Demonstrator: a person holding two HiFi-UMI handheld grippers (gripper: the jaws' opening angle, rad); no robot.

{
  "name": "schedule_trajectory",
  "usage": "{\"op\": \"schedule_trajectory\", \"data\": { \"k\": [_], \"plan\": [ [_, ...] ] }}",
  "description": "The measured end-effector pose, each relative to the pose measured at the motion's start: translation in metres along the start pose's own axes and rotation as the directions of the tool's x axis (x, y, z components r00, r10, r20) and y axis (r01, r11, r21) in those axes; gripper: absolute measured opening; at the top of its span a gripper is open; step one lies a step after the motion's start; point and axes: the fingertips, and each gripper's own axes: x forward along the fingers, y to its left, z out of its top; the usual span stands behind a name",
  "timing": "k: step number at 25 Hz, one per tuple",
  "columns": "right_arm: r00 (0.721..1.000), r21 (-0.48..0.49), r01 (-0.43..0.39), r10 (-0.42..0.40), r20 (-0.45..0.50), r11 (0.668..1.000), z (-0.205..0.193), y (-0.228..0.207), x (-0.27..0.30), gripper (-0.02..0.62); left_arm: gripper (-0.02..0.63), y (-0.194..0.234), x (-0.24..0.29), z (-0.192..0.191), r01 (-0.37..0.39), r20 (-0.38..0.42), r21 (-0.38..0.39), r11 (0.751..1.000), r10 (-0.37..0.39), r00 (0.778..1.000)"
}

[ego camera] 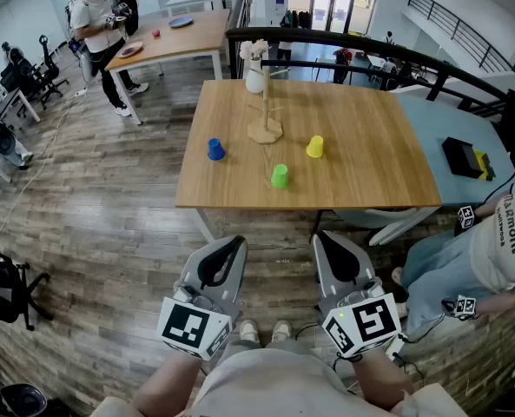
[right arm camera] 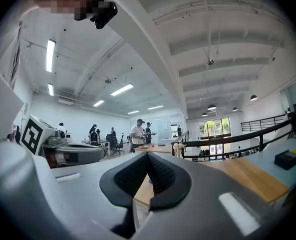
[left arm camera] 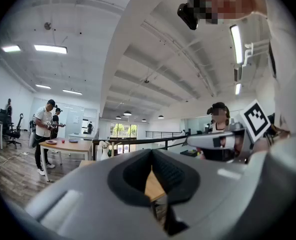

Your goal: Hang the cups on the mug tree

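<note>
One upright mug tree [ego camera: 265, 111] between blue cup [ego camera: 215, 149] and yellow cup [ego camera: 315, 147]

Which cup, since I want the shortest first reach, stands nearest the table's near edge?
The green cup, in front of the mug tree; the blue cup and yellow cup stand farther back, to either side.

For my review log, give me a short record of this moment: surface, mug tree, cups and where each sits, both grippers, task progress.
surface: wooden table
mug tree: mug tree upright near the table's middle, no cup on it
cups: blue cup left of the tree's base; yellow cup right of it; green cup in front, nearest the person
grippers: left gripper and right gripper both shut, empty, held short of the table's near edge
progress: no cup hung yet
</note>
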Motion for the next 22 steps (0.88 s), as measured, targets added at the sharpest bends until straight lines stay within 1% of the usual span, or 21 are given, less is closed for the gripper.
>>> {"op": "schedule_trajectory", "data": {
  "k": [13, 22],
  "plan": [
    [1.000, 0.023, -0.027, 0.027, -0.014, 0.999, -0.009, 0.002, 0.006, 0.000, 0.000, -0.001, -0.002, -0.009, -0.024, -0.021, -0.011, 1.000, 0.023, 0.999],
    [0.997, 0.032, -0.050, 0.052, -0.052, 0.998, -0.021, -0.004, 0.005, 0.000, 0.000, -0.006, 0.003, -0.014, -0.045, -0.037, -0.024, 0.999, 0.044, 0.998]
  ]
}}
